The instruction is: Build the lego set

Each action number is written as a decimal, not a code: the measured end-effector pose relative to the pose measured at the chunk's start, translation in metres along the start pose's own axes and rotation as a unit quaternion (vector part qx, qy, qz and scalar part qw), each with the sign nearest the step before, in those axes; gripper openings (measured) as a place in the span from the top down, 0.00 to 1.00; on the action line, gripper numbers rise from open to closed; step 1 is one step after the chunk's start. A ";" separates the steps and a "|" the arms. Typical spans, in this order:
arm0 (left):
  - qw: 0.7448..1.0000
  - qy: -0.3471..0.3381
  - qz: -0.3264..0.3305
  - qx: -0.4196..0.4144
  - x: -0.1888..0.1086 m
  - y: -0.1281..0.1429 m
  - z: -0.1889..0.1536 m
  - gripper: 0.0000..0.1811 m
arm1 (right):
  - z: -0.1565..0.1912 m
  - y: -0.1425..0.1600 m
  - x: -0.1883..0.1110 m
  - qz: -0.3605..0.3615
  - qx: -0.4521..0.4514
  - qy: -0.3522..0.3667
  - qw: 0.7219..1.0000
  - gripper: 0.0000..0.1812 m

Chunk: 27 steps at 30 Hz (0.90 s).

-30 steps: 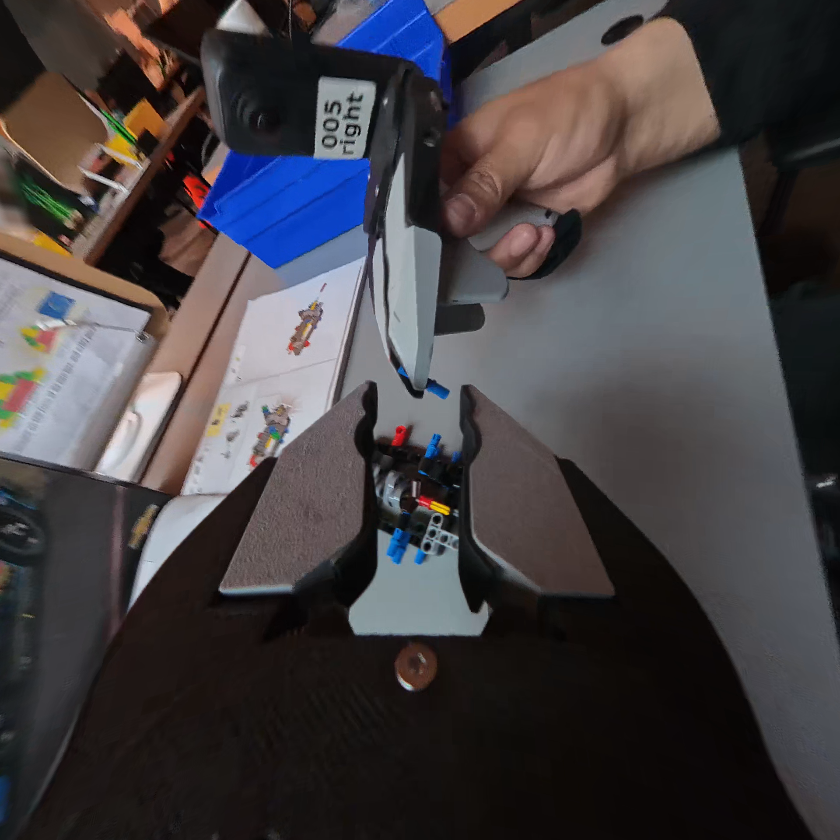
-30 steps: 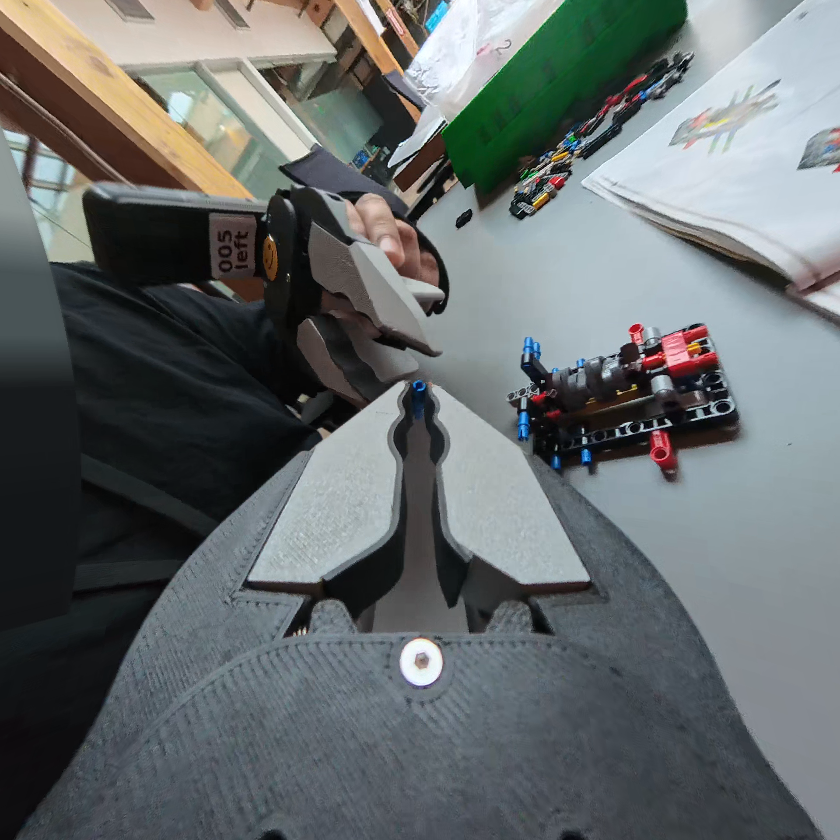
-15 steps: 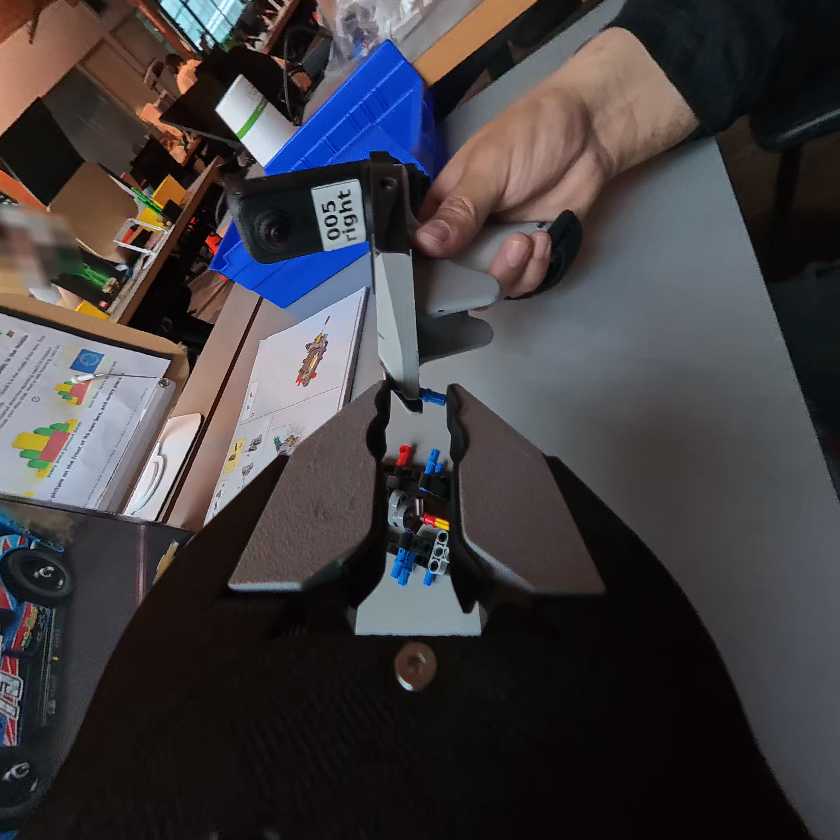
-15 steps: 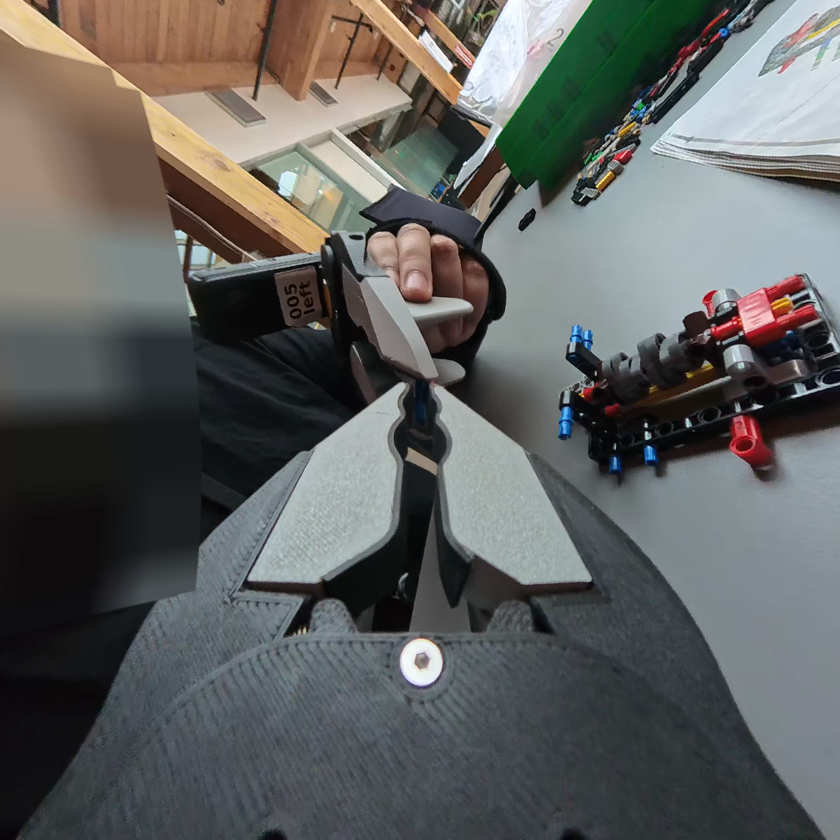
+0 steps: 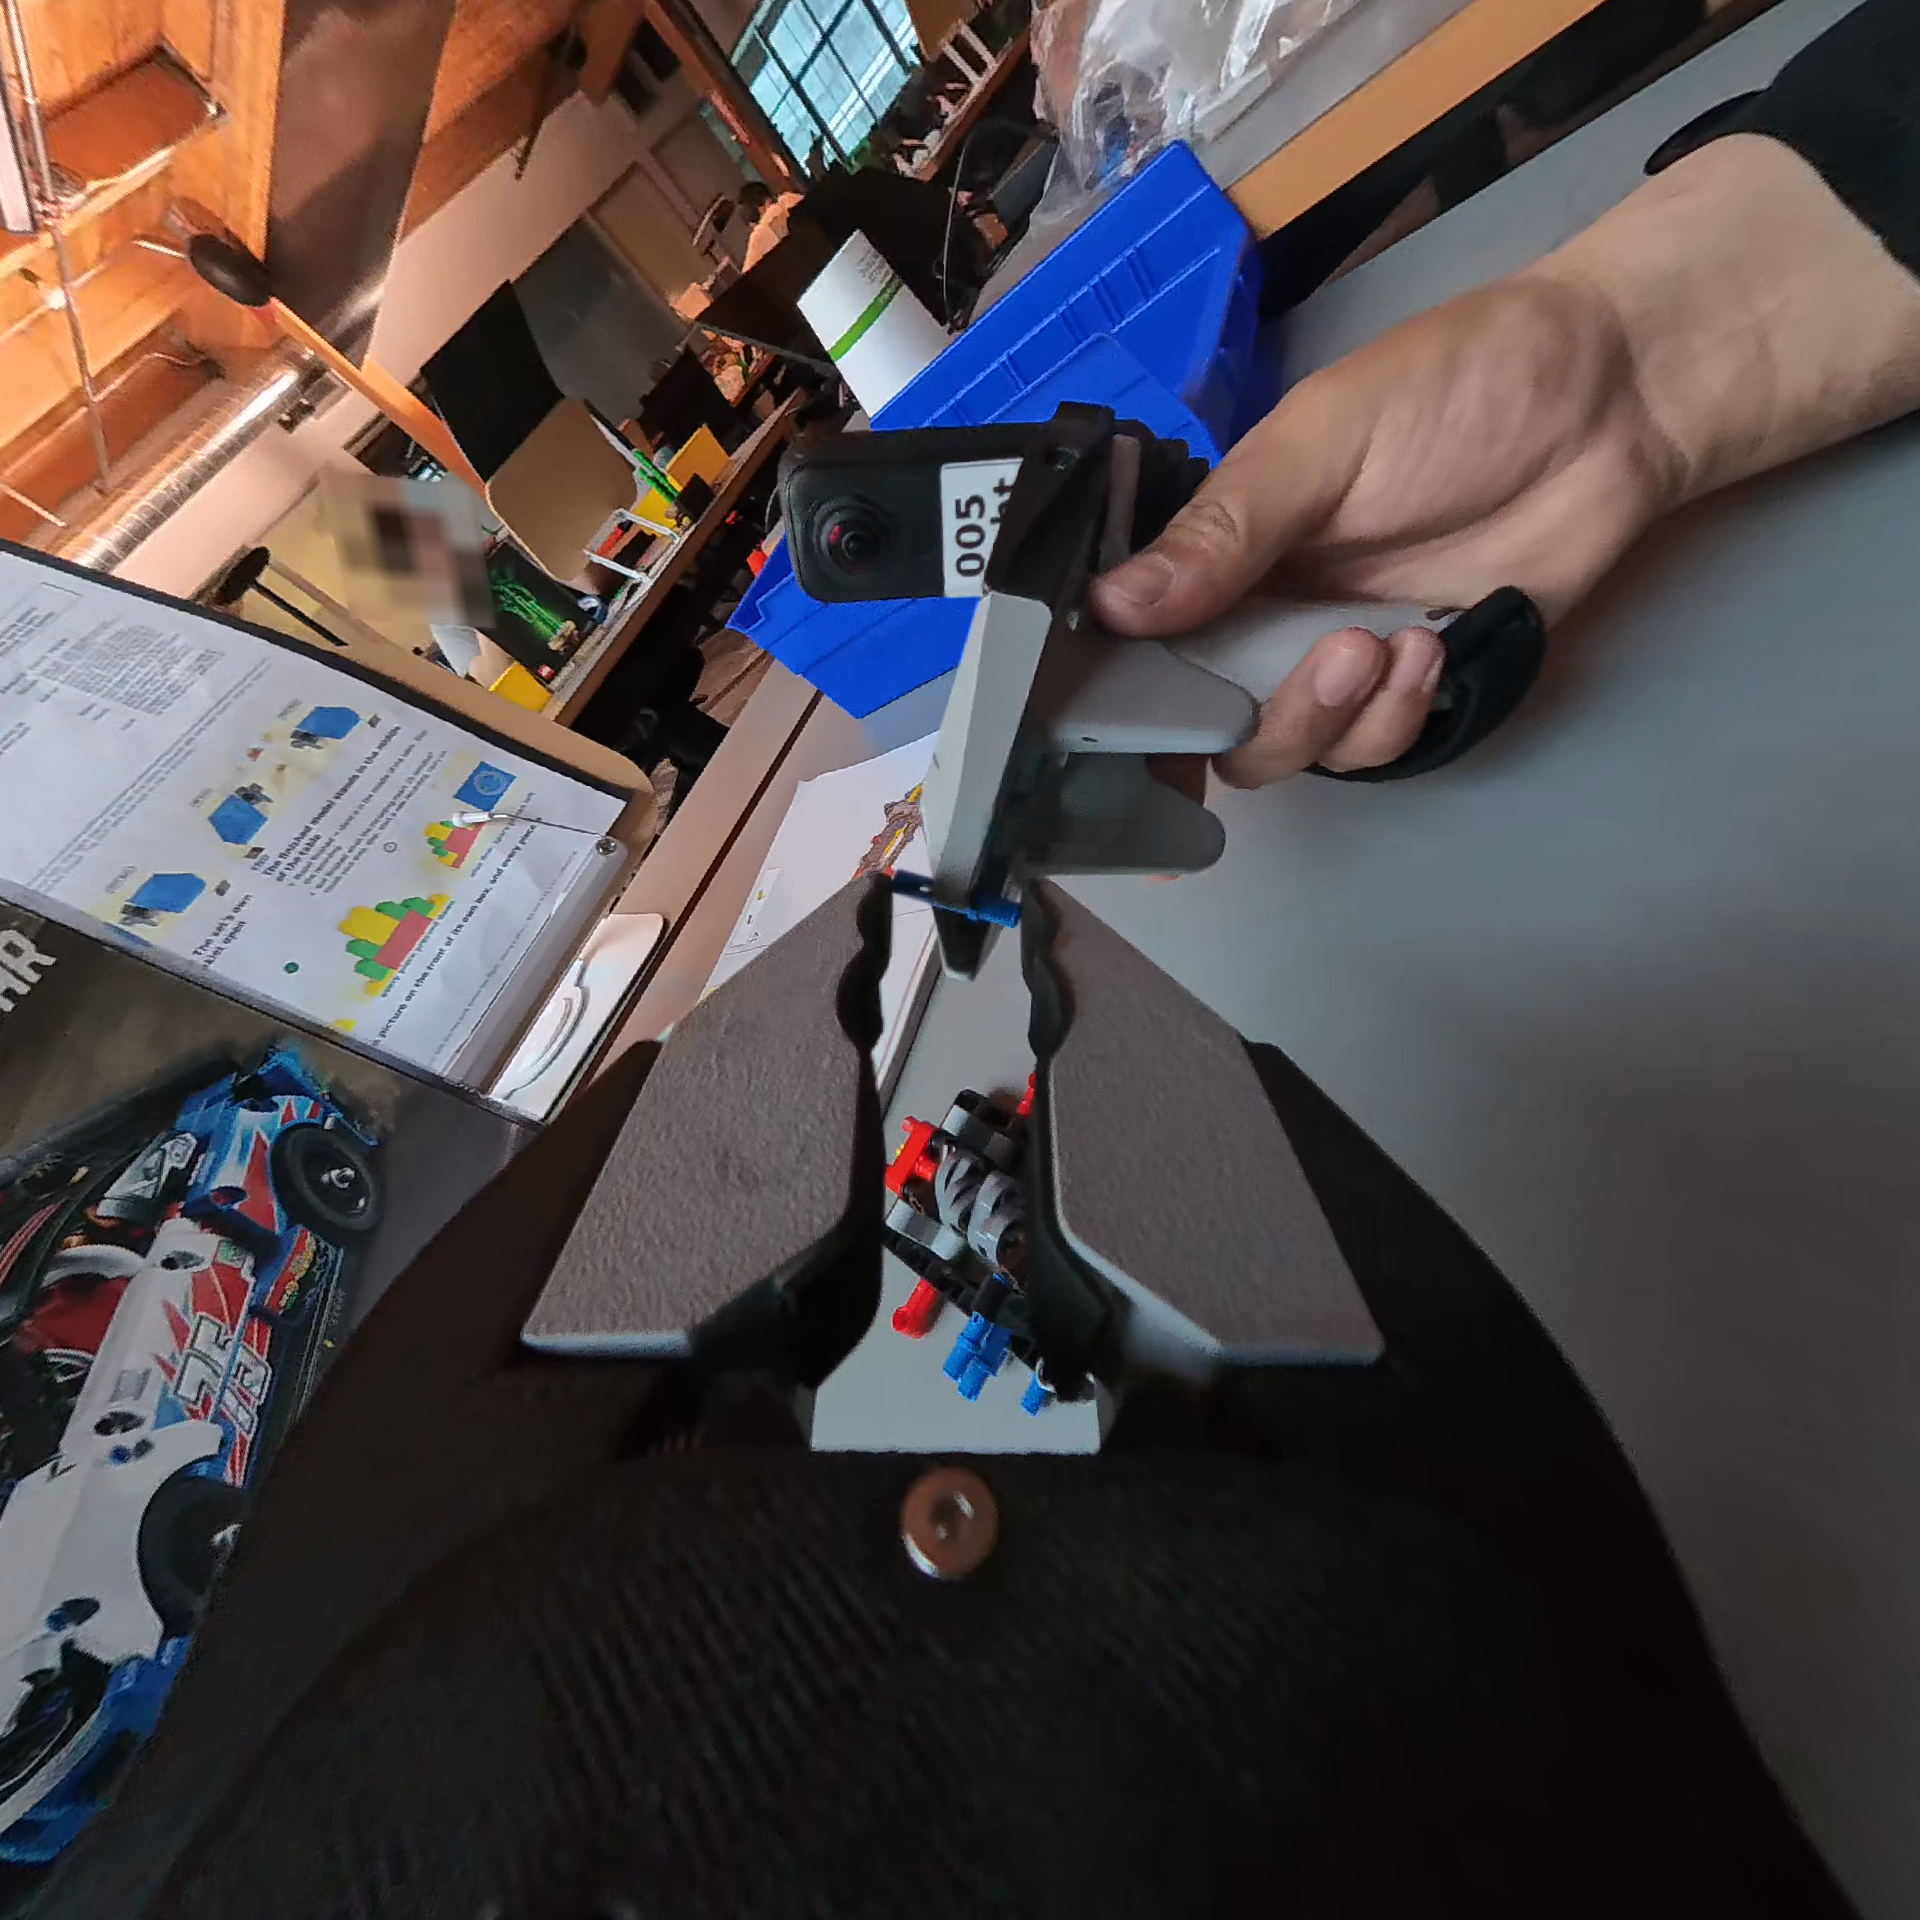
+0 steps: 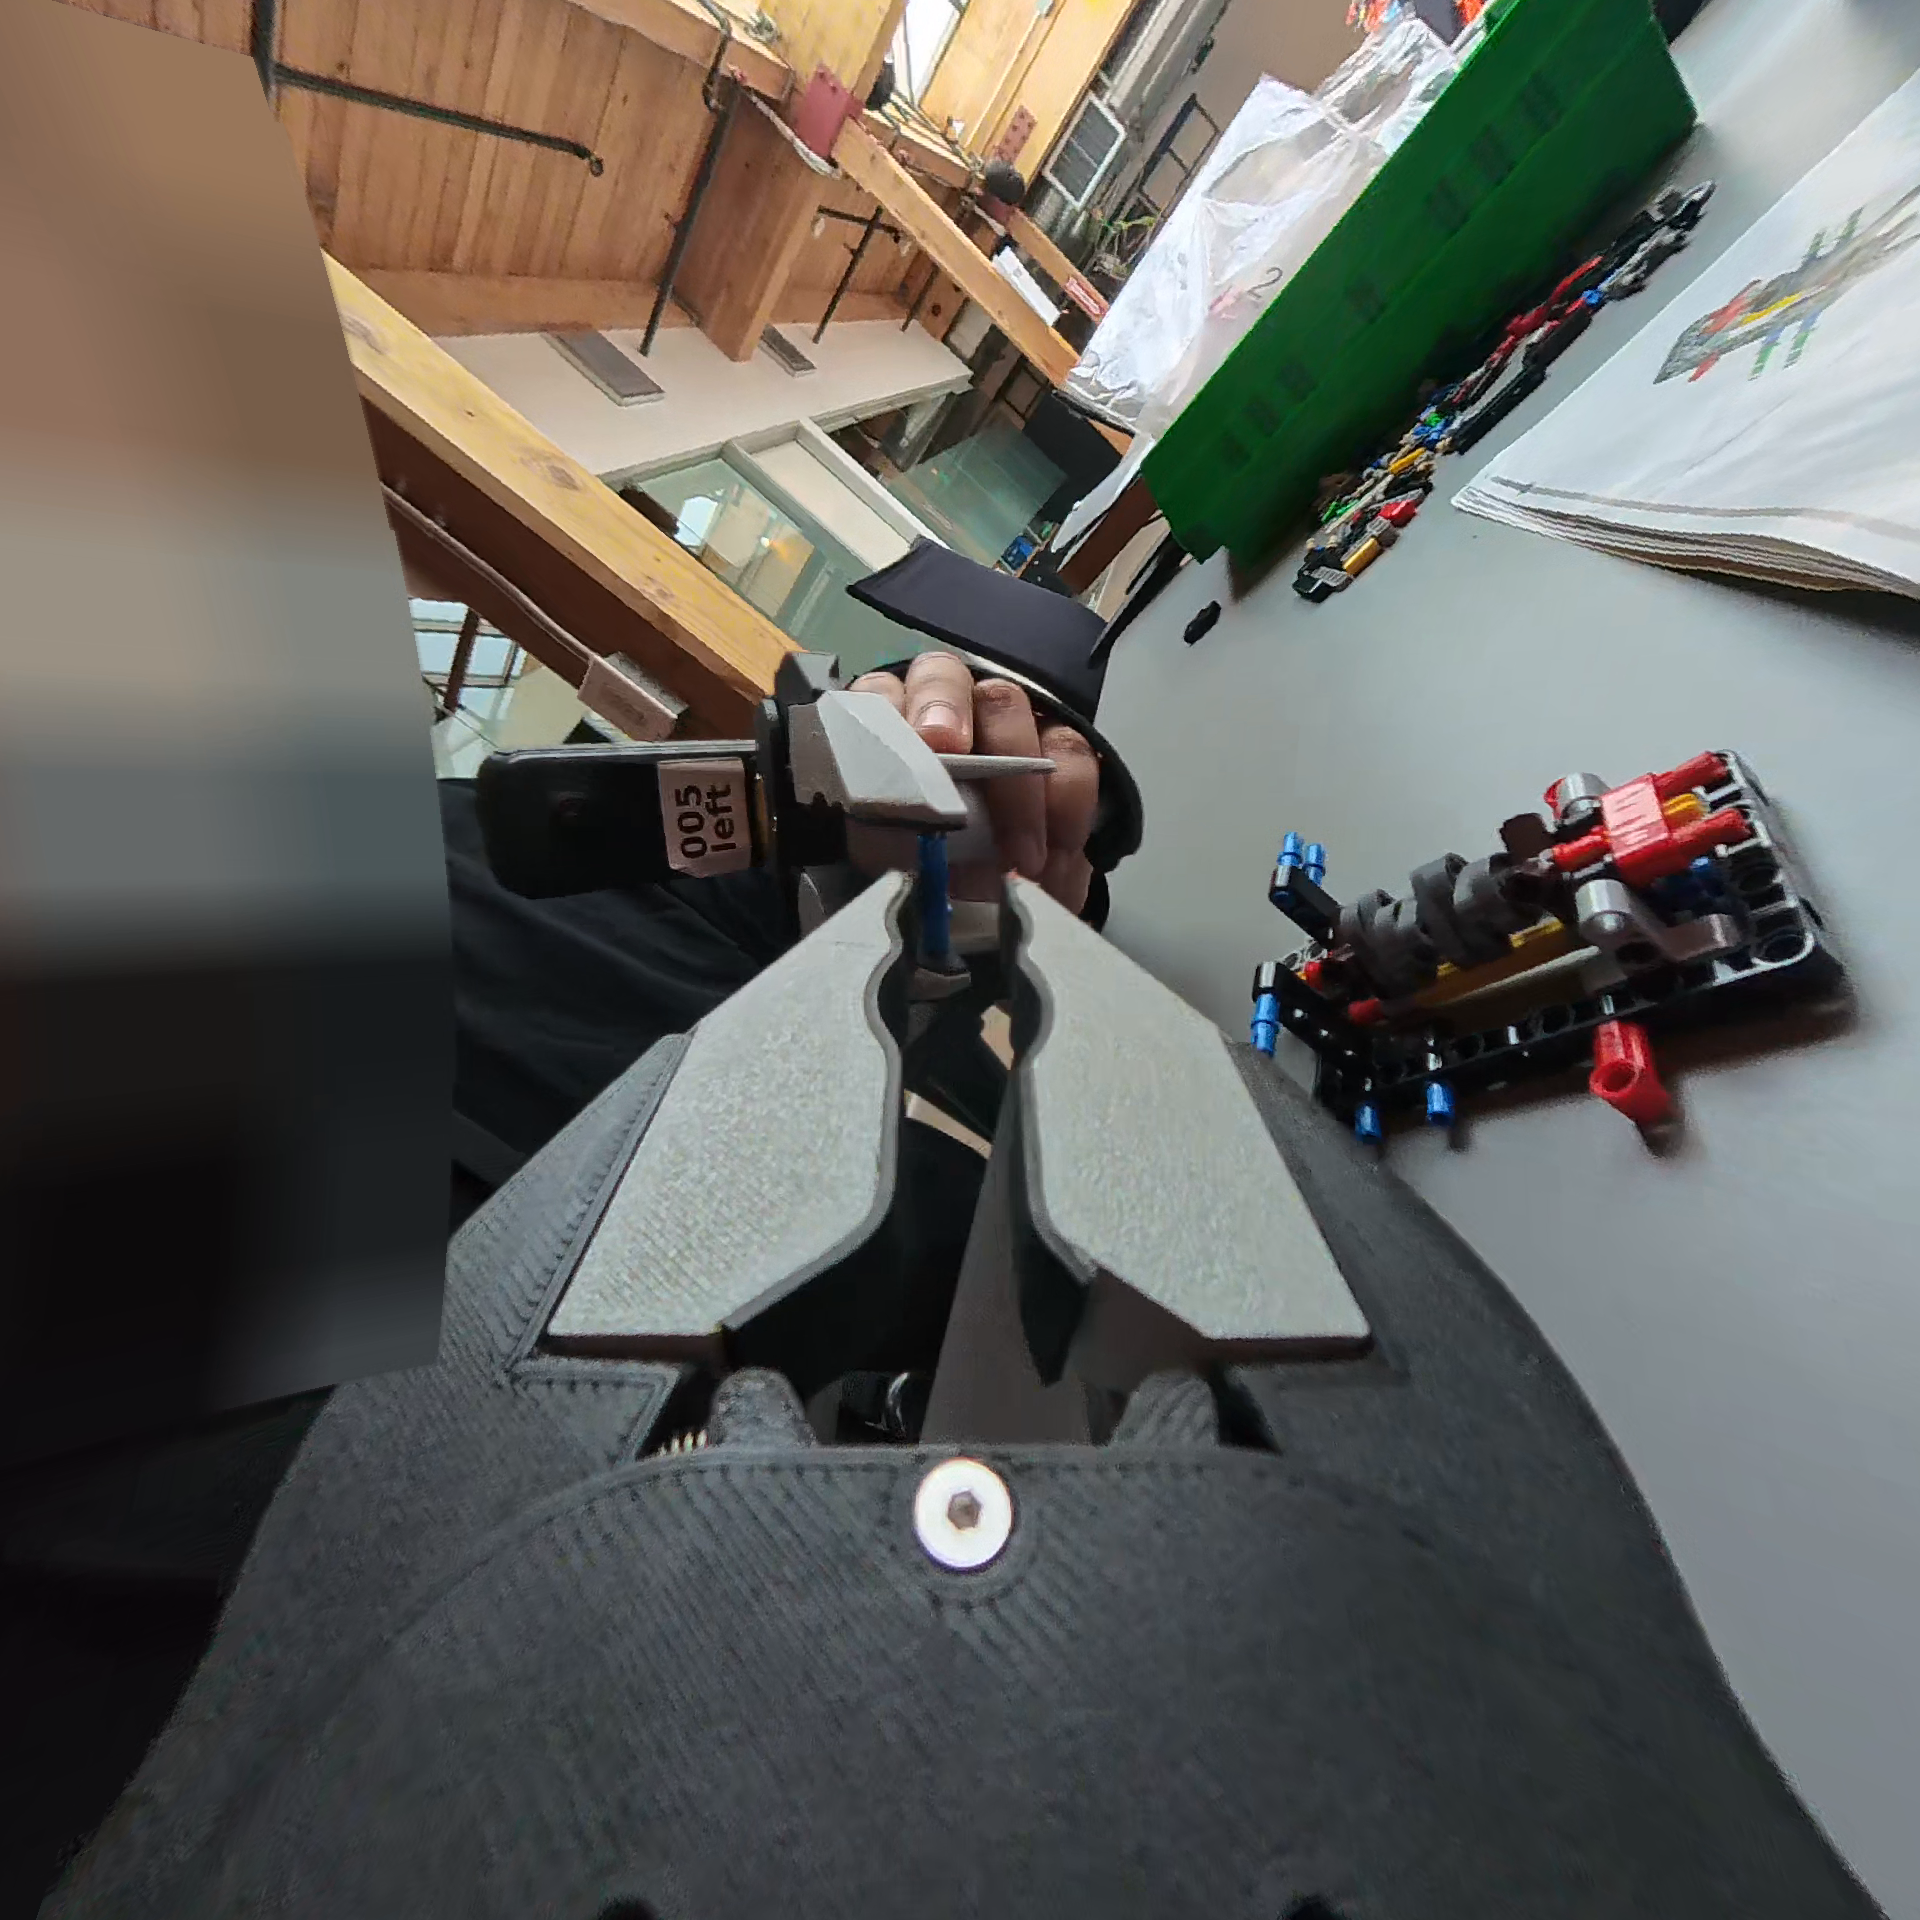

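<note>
A thin blue pin spans the gap between the fingertips of my left gripper, which is shut on it end to end, above the table. In the right wrist view the pin stands upright between the left gripper's two fingers. My right gripper is open, its jaws apart on either side of the pin, which is close to its left finger. The partly built Lego chassis, black frame with grey, red, yellow and blue parts, lies on the grey table. It also shows below my left fingers.
An open instruction booklet lies beyond the chassis. A green bin with a row of loose pieces stands farther off. A blue bin, a printed sheet and the set's box are on the left gripper's side. Only a small space, under 4 cm, lies between the two pairs of fingers.
The right gripper, earlier shut on the blue pin, has opened. The left gripper has closed on the pin's ends. Both grippers have tilted and risen a little.
</note>
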<state>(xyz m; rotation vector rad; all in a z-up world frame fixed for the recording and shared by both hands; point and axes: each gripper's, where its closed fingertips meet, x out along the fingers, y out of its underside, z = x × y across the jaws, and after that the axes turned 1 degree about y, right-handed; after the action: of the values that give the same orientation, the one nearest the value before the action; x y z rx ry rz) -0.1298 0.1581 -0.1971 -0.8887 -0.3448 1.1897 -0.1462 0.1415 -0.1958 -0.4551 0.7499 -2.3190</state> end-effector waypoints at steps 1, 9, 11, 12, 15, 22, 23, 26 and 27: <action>1.000 0.000 -0.001 -0.005 0.001 0.000 0.000 0.88 | 0.000 0.001 -0.001 0.002 -0.006 0.002 1.000 0.95; 0.997 0.046 0.019 -0.054 0.004 0.016 -0.006 0.82 | -0.016 0.007 -0.004 0.040 -0.080 0.090 0.992 0.99; 0.991 0.093 0.019 -0.090 0.000 0.017 -0.009 0.82 | -0.022 0.010 -0.007 0.072 -0.121 0.135 0.981 0.99; 0.988 0.109 0.020 -0.110 -0.002 0.018 -0.007 0.83 | -0.027 0.012 -0.010 0.090 -0.149 0.167 0.970 1.00; 0.971 0.155 0.037 -0.177 -0.005 0.023 -0.001 0.86 | -0.041 0.019 -0.016 0.152 -0.248 0.263 0.920 0.99; 0.954 0.216 0.081 -0.191 -0.004 0.037 -0.017 0.93 | -0.040 0.036 -0.010 0.221 -0.324 0.289 0.873 0.99; 0.950 0.228 0.085 -0.198 -0.003 0.039 -0.022 0.95 | -0.041 0.037 -0.010 0.224 -0.325 0.290 0.872 0.99; 0.941 0.248 0.082 -0.213 -0.003 0.039 -0.031 0.97 | -0.042 0.039 -0.011 0.232 -0.337 0.294 0.864 0.99; 0.942 0.248 0.083 -0.208 -0.002 0.040 -0.032 0.98 | -0.043 0.040 -0.011 0.237 -0.340 0.296 0.860 0.99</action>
<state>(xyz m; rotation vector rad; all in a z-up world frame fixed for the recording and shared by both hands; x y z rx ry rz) -0.1360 0.1466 -0.2467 -1.5738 -0.1089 1.0135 -0.1407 0.1407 -0.2554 0.1812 1.7767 -1.6566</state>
